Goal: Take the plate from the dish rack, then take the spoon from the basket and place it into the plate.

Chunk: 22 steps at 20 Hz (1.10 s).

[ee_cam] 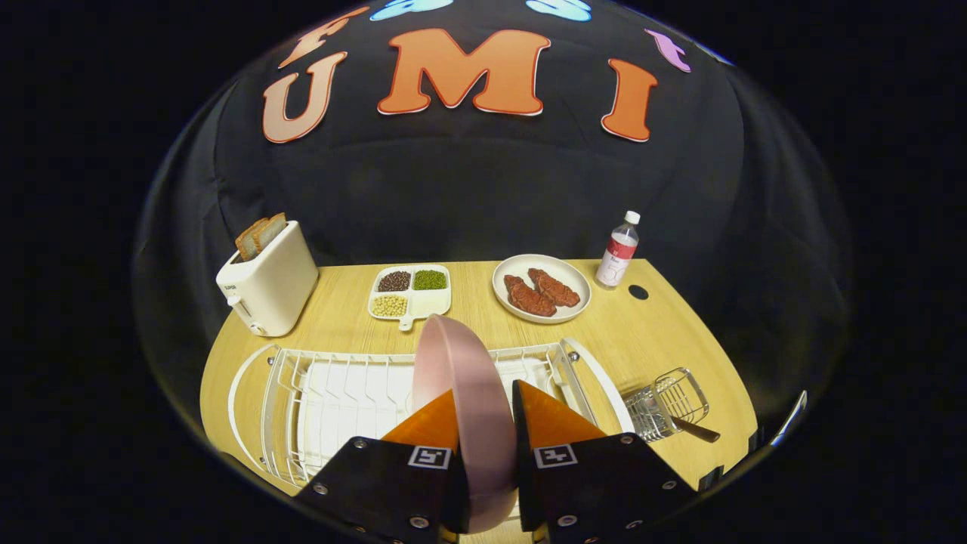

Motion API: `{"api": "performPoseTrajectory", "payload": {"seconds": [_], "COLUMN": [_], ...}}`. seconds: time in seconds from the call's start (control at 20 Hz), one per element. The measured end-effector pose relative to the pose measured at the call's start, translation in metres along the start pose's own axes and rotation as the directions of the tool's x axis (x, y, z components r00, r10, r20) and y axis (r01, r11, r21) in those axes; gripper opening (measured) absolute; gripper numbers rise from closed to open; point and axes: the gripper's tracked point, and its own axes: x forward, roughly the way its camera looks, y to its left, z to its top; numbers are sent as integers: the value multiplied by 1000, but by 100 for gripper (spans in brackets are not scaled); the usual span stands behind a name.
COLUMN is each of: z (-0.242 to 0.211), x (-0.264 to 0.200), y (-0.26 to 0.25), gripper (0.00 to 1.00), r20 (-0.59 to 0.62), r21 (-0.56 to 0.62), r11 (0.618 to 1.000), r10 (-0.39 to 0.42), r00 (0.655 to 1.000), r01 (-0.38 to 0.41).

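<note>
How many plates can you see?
2: a pink plate on edge between the gripper fingers above the dish rack; a white plate with meat beyond it.

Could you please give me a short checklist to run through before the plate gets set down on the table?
1. Pink plate held edge-on between both fingers: ok.
2. Plate lifted free of the dish rack: cannot tell.
3. Bare table beyond the rack for setting it down: ok.
4. Wire basket lying on its side, handle sticking out of it: ok.
5. Steak plate and bottle well back: ok.
</note>
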Motion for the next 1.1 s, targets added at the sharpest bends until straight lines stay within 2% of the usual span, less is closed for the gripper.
{"api": "performPoseTrajectory", "payload": {"seconds": [0.2,0.35,0.5,0.6,0.85,1.1], "z": [12,23,20,23,16,-5], "x": [-9,-15,-26,-39,-87,-137], "y": [9,15,29,23,21,-2], "gripper": [26,26,26,26,26,25], "r20": [47,81,61,80,95,142], "r21": [-96,-129,-92,-107,-64,-49], "r11": [993,988,996,994,994,989], "r10": [-61,-77,-15,-11,91,148], "r00": [997,994,998,997,991,979], "r01": [65,88,21,20,-85,-142]}}
